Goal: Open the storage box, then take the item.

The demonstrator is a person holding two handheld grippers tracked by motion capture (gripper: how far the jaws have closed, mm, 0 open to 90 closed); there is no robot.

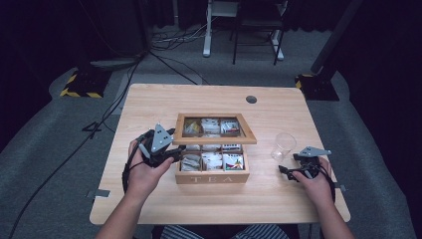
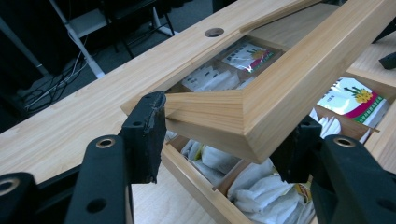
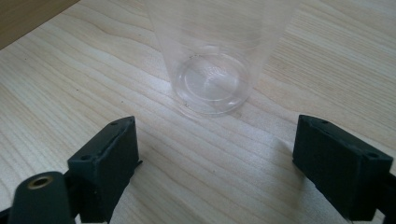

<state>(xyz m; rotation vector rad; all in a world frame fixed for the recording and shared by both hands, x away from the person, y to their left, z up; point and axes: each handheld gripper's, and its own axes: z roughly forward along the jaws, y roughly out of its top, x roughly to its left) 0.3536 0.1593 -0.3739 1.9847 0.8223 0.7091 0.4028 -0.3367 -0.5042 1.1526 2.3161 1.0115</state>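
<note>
Both grippers are open: left gripper (image 2: 219,140) straddles the lid (image 2: 261,100) corner, cup (image 3: 212,56) straight ahead of right gripper (image 3: 217,156).

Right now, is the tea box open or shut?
Partly open. The lid is tilted up off the box, with the left gripper around its corner, and tea bags show underneath.

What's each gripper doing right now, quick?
Left gripper: jaws on either side of the tea box lid corner, lid lifted; firm clamp cannot be told.
Right gripper: open, empty, facing the plastic cup.
</note>
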